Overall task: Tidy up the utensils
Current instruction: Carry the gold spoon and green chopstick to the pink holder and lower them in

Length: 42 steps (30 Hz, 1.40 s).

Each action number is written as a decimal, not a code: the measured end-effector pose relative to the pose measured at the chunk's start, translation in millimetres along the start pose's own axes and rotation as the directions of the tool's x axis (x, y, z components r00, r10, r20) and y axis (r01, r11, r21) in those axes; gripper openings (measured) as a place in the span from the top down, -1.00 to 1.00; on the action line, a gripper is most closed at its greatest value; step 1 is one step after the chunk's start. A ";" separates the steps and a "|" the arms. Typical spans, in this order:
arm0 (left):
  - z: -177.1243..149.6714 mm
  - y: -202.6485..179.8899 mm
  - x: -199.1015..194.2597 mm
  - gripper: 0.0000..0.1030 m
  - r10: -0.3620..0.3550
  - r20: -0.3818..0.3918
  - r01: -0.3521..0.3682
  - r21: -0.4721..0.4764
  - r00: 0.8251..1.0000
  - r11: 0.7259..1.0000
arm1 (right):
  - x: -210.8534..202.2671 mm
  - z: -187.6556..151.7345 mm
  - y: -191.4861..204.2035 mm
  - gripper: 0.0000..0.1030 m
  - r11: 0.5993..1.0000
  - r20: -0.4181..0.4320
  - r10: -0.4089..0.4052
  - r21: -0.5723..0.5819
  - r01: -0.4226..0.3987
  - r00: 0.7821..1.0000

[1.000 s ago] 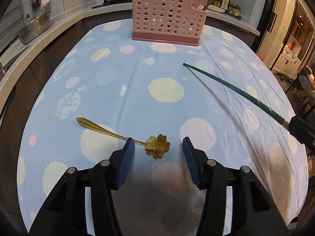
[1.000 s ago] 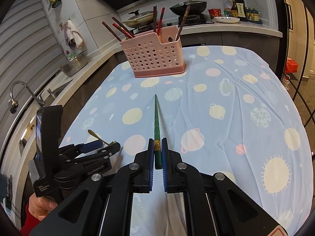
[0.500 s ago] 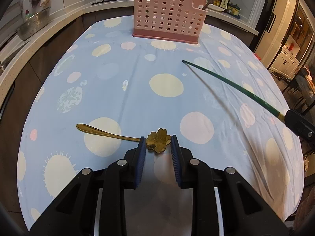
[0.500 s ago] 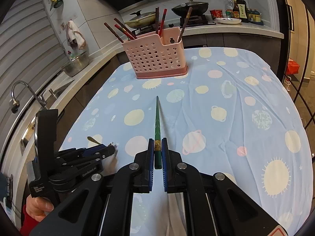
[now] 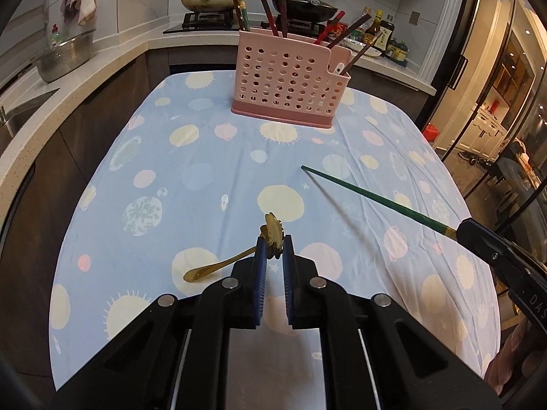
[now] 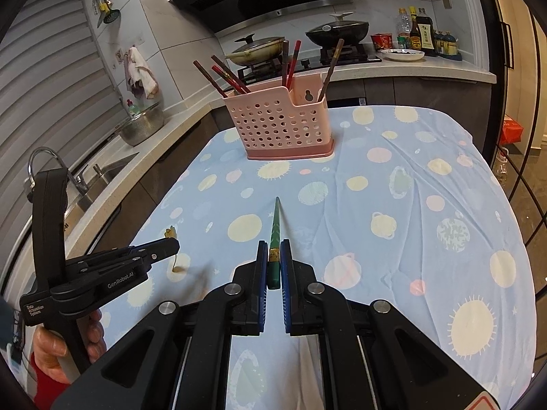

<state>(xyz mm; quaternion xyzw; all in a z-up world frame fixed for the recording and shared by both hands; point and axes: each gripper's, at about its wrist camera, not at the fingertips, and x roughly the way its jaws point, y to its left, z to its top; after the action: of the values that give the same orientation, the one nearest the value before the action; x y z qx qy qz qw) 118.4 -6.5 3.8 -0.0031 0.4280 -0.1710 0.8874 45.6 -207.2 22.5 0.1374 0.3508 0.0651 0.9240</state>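
- Presently shown: left gripper point(image 5: 273, 251) closing its jaws on the flower-shaped bowl of a gold spoon point(image 5: 236, 258), pads pinching the bowl edge-on, handle drooping leftward and down toward the tablecloth point(image 5: 205, 177)
- Likewise shown: right gripper point(image 6: 273, 259) clamped tight on the butt end of a green chopstick point(image 6: 275, 225), tip projecting forward over the cloth toward the pink utensil basket point(image 6: 280, 126)
- Risk one, judged: spoon pivoting or slipping out; cause, a narrow hold on the thin scalloped bowl with all the handle's weight hanging off to one side
- Risk two, judged: spoon handle catching the basket rim or the chopsticks already inside on the way in; cause, the handle trailing crosswise instead of pointing along the fingers
- Risk three, judged: chopstick tip snagging the cloth or striking the perforated wall; cause, long overhang beyond the pads magnifying any wrist tilt
- Risk four, judged: collision between the two tools; cause, both converging on one basket
- Count: one gold spoon, one green chopstick, one pink basket with two compartments, at least six dark or red chopsticks point(image 6: 218, 78) standing inside, two grippers
- Location: basket upright at the far end of the table, well apart from both held utensils
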 end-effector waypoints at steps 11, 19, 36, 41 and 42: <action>25.1 4.8 -21.4 0.98 -0.020 0.069 0.021 -0.017 0.997 1.000 | -11.5 20.5 6.8 0.87 0.999 0.055 0.000 -0.036 0.002 0.998; 50.5 3.3 -38.8 0.98 -0.032 0.132 0.034 -0.013 0.991 0.999 | -25.8 54.3 10.4 0.87 0.999 0.119 0.025 -0.046 -0.020 0.993; 171.4 -8.0 -62.0 0.98 -0.134 0.257 0.134 0.017 0.957 0.991 | -42.6 189.4 29.1 0.87 0.993 0.348 0.003 -0.113 0.038 0.937; 218.4 -15.8 -67.6 0.98 -0.172 0.308 0.169 0.035 0.936 0.985 | -38.1 240.5 30.9 0.87 0.994 0.396 0.005 -0.100 0.037 0.918; 228.0 -17.9 -67.2 0.98 -0.174 0.315 0.170 0.039 0.933 0.985 | -34.6 251.3 30.3 0.87 0.995 0.400 0.005 -0.092 0.035 0.917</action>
<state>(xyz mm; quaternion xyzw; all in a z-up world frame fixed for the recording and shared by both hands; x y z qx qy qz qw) 247.8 -34.8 202.0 -0.0631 0.2771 -0.2475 0.9263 186.5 -238.1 233.4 0.0998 0.1522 0.0456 0.9822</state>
